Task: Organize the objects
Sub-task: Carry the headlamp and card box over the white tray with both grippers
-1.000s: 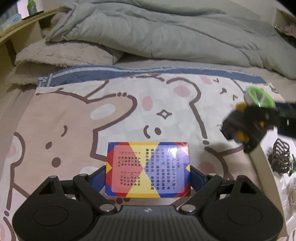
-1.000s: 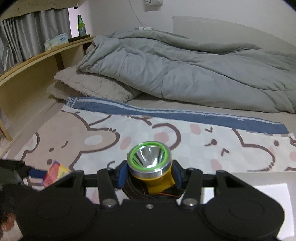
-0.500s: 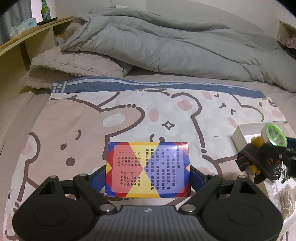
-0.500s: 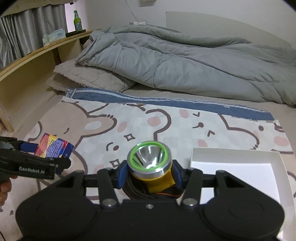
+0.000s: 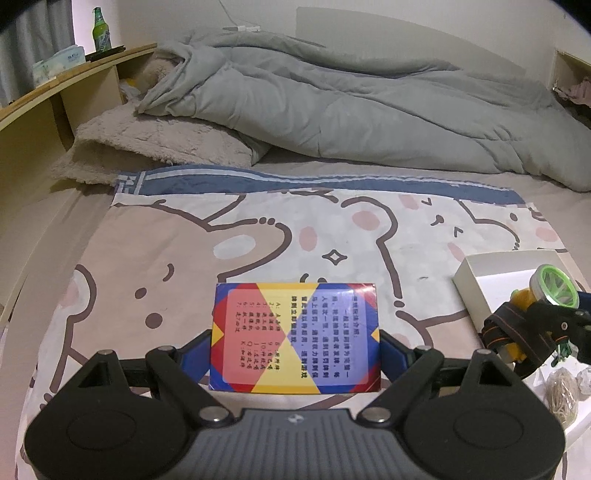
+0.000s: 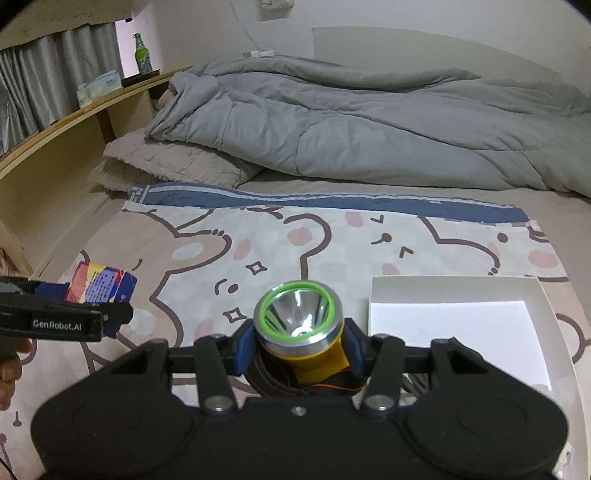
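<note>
My left gripper (image 5: 295, 341) is shut on a colourful card box (image 5: 294, 335) printed red, yellow and blue, held above the bear-print mat (image 5: 258, 251). From the right wrist view the same box (image 6: 99, 286) shows at the far left in the left gripper (image 6: 110, 317). My right gripper (image 6: 299, 349) is shut on a yellow headlamp (image 6: 298, 319) with a green-rimmed reflector and a black strap. In the left wrist view the headlamp (image 5: 550, 291) hangs over the near edge of a white open box (image 5: 476, 280) at the right.
The white box (image 6: 454, 295) lies just right of the right gripper. Rubber bands (image 5: 561, 391) and small items lie in a white tray at the lower right. A grey duvet (image 5: 369, 110) and beige pillow (image 5: 155, 140) fill the back. A wooden shelf (image 5: 55, 96) with a green bottle (image 5: 100, 31) runs along the left.
Both grippers have pulled back and tilted up, showing more of the bed. The right gripper with the headlamp has moved down to the white box's near edge. Both grips held.
</note>
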Motion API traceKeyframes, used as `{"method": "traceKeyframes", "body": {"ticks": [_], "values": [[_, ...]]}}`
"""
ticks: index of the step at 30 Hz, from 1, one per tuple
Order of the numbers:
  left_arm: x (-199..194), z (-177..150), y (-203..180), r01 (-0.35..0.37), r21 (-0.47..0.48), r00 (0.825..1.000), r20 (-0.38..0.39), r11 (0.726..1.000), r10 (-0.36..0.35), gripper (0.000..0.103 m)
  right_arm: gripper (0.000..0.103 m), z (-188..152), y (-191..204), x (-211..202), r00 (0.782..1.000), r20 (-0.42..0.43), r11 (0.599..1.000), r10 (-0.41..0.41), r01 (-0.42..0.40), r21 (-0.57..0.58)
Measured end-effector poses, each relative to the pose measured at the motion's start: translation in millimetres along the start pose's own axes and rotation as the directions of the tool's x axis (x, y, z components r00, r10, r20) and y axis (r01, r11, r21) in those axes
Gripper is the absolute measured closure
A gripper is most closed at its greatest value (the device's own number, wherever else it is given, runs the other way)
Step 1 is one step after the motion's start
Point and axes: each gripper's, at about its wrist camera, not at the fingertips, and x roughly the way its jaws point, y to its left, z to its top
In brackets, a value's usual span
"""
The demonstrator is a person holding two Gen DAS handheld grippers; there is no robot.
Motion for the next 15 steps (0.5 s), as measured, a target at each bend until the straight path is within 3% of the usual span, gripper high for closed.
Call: {"method": "traceKeyframes", "body": {"ticks": [15], "values": [[2,12,-12,0.000,-0.024,1.000,0.027,1.000,0.000,0.014,0.053,6,-9,-10,0.999,0.030,0.999,-0.021,0.020,0.031]]}}
